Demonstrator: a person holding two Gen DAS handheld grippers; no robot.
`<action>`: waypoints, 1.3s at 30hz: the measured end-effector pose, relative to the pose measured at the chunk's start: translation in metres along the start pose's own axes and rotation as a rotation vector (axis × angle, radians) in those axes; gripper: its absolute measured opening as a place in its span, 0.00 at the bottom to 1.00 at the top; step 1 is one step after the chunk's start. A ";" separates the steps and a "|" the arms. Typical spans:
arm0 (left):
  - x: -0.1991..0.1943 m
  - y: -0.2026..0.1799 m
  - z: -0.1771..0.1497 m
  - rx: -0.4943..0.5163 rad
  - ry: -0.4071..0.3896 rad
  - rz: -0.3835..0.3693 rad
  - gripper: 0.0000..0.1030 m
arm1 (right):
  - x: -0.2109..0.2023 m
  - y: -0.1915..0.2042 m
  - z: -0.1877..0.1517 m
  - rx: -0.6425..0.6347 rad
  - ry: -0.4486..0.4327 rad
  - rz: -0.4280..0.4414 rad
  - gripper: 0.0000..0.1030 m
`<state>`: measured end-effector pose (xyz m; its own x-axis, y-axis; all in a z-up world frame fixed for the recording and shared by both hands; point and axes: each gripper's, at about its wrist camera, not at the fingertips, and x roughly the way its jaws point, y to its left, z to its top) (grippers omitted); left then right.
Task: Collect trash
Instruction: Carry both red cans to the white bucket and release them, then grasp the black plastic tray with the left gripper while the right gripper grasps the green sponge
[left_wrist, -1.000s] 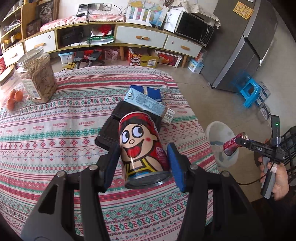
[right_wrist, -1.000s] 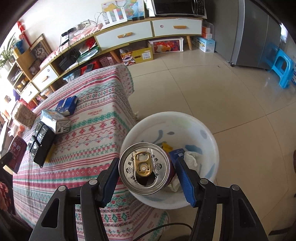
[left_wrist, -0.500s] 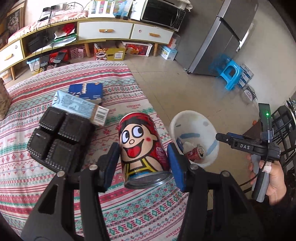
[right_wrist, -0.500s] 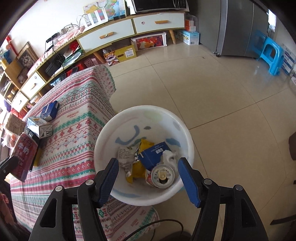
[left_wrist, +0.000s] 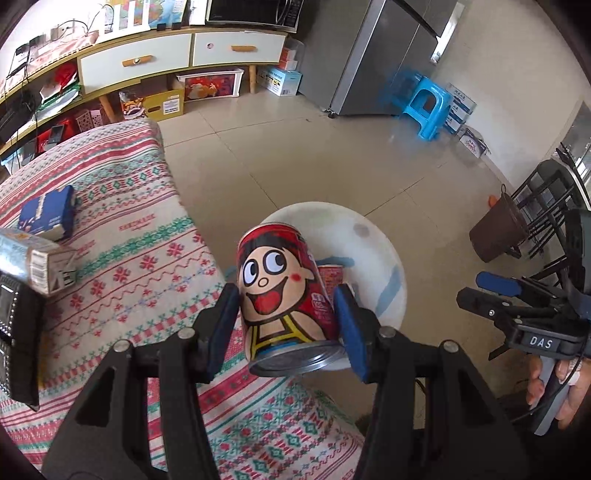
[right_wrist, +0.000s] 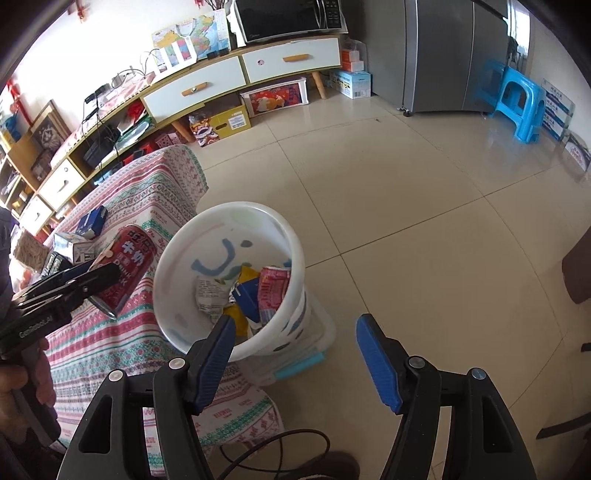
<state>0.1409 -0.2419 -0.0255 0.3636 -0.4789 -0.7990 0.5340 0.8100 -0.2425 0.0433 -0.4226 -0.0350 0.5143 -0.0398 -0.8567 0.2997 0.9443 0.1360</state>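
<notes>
Cartoon can clamped in the left gripper beside the white bin.
Likely light, thin-walled, slick; mid-body pinch suits it. Right gripper gapes empty.

Both views are bright with soft daylight. The pale tiled floor carries a sheen and faint reflections, strongest beneath the blue stool, where the light seems to come from the upper right. Shadows are weak and diffuse. Fisheye distortion bends the long cabinet and the fridge into curves, and a black vignette fills the corners. In the left wrist view the stool is smeared by motion blur.
</notes>
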 end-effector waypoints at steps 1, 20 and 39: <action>0.005 -0.004 0.001 0.005 0.004 -0.001 0.53 | 0.000 -0.003 0.000 0.007 0.000 0.000 0.67; 0.002 -0.003 0.006 0.028 -0.014 0.069 0.80 | -0.004 -0.008 0.002 0.009 -0.023 -0.006 0.71; -0.074 0.087 -0.028 -0.070 -0.024 0.194 0.84 | 0.006 0.043 0.011 -0.065 -0.018 0.001 0.75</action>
<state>0.1393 -0.1266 -0.0024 0.4734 -0.3189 -0.8211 0.3981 0.9090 -0.1236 0.0677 -0.3858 -0.0290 0.5291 -0.0446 -0.8474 0.2465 0.9636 0.1032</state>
